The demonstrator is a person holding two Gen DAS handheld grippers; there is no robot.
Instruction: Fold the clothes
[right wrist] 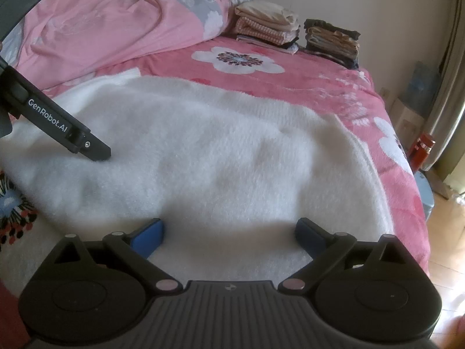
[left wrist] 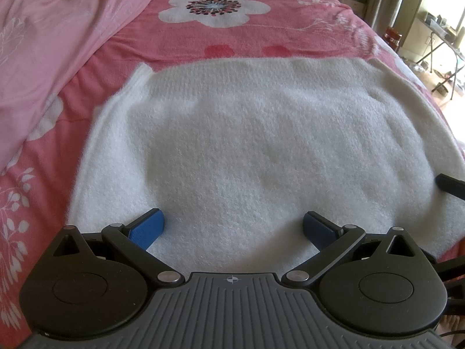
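Here, the scene in lines:
Garment: a white fluffy sweater (left wrist: pixel 247 145) lies spread flat on the bed, filling the middle of both wrist views; a ribbed cuff or hem edge (left wrist: pixel 139 77) shows at its far left corner.
Bed cover: a pink blanket (left wrist: pixel 290 29) with large white flowers lies under the sweater.
Left gripper (left wrist: pixel 234 229): its jaws stand wide apart over the near edge of the sweater, nothing between the blue pads (left wrist: pixel 148 229); whether the tips press into the pile I cannot tell.
Right gripper (right wrist: pixel 229 235): spread just as wide above the sweater's near part, gripping nothing.
Seen from the right: one black finger of the left gripper (right wrist: pixel 87 142) points down onto the sweater's left part.
Bedding: a rumpled pale pink quilt (right wrist: pixel 96 20) is heaped along the left side.
Far end: two stacks of folded clothes (right wrist: pixel 299 35) sit side by side near the wall.
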